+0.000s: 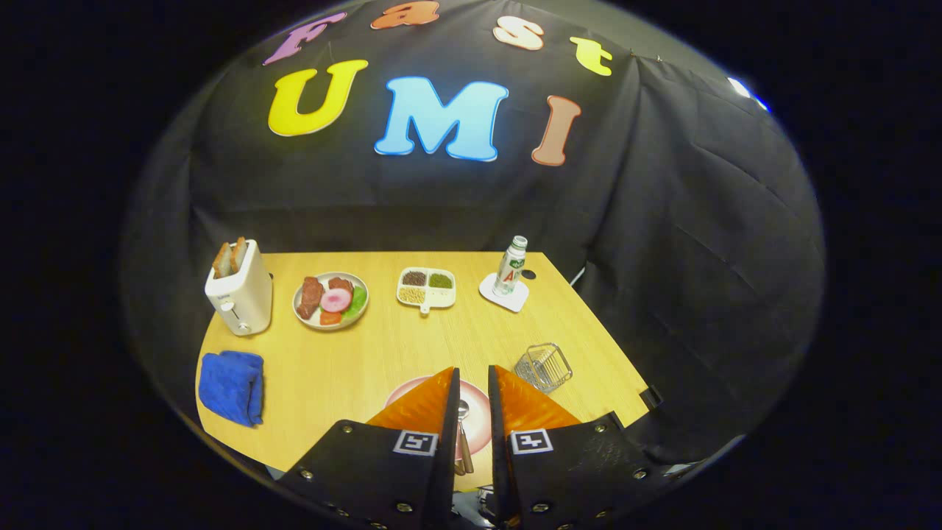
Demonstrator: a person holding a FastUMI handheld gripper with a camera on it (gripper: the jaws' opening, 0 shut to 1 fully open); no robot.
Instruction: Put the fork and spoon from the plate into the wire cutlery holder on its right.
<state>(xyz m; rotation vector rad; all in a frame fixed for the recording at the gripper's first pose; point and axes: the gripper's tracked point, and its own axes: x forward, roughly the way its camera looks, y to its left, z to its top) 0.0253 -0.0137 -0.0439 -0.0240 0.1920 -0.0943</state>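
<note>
the two-finger gripper [473, 383] hangs above the near edge of a light wooden table [412, 346], its fingers held a narrow gap apart and pressing on nothing. straight below them lies a round pink plate [480, 427], mostly covered by the fingers. in the gap between the fingers a metal spoon with a wooden handle [464, 434] shows, lying on the plate with its bowl pointing away from the camera and its handle running back toward the near edge. a second handle lies close beside it, but whether that is the fork cannot be told, since the fingers cover the rest of it.

just to the right of the plate, and slightly beyond the fingertips, stands the empty silver wire cutlery holder [543, 366], a small open basket that sits a little tilted in this view, apart from the plate.

farther back along the table stand a white toaster with two slices of bread in its slots [239, 294], a round plate of toy food with meat, a pink slice and green leaves [331, 300], a white divided dish of grains and seeds [427, 288], and a small plastic bottle with a green label [511, 266] upright on a white square coaster [503, 294]. a folded blue cloth [232, 386] lies near the table's left edge, in front of the toaster.
</note>
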